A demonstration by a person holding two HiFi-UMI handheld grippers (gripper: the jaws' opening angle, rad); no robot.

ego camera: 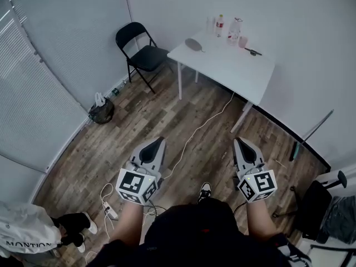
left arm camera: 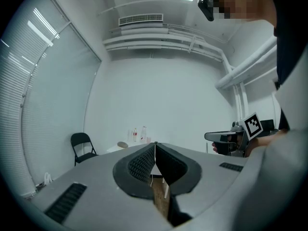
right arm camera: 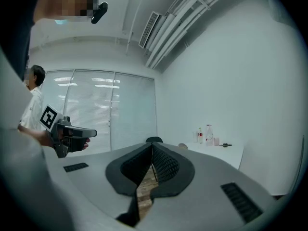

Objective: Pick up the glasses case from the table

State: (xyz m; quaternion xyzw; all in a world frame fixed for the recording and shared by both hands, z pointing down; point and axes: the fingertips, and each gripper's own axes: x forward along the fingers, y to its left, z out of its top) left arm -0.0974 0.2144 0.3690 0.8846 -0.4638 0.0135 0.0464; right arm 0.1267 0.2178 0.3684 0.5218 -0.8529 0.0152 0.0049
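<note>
The left hand-held gripper (ego camera: 160, 142) and the right hand-held gripper (ego camera: 238, 142) are held level above the wooden floor (ego camera: 128, 132). Each has its jaws pressed together, and nothing is clamped between them. Both are pointed toward the white table (ego camera: 233, 71), which is set against the wall, well apart from them. What appears to be the glasses case (ego camera: 193, 44), a small grey oval, is seen lying on the table near some bottles (ego camera: 220, 24). It lies at the end nearest a black folding chair (ego camera: 142, 46).
</note>
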